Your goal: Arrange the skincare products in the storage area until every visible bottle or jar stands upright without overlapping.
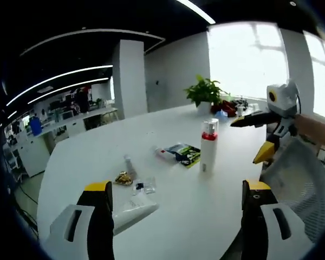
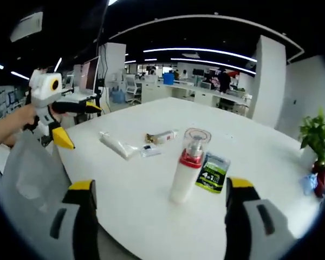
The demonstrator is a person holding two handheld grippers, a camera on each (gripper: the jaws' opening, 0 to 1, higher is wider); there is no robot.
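A white bottle (image 1: 208,146) with a red collar and clear cap stands upright on the white table (image 1: 168,216), apart from the other items. The left gripper view adds a potted plant (image 1: 205,93) at the far table edge with small red and blue objects beside it, too small to identify; the right gripper view (image 2: 190,165) shows the same bottle from the opposite side, with the plant (image 2: 317,135) cut by the picture's edge. A green-and-black sachet (image 1: 183,154) lies flat just beside the bottle. Further off lie a white tube (image 2: 116,145), a small gold-wrapped item (image 1: 123,177) and a tiny clear packet (image 1: 142,187), details indistinct. The left gripper (image 1: 176,203) has its jaws spread wide, holding nothing and touching nothing; it appears again in the right gripper view (image 2: 78,122), raised beside the table edge. The right gripper (image 2: 158,203) is likewise spread wide and empty, seen also in the left gripper view (image 1: 253,138) near a mesh chair back (image 1: 298,179). A forearm (image 1: 317,130) holds it.
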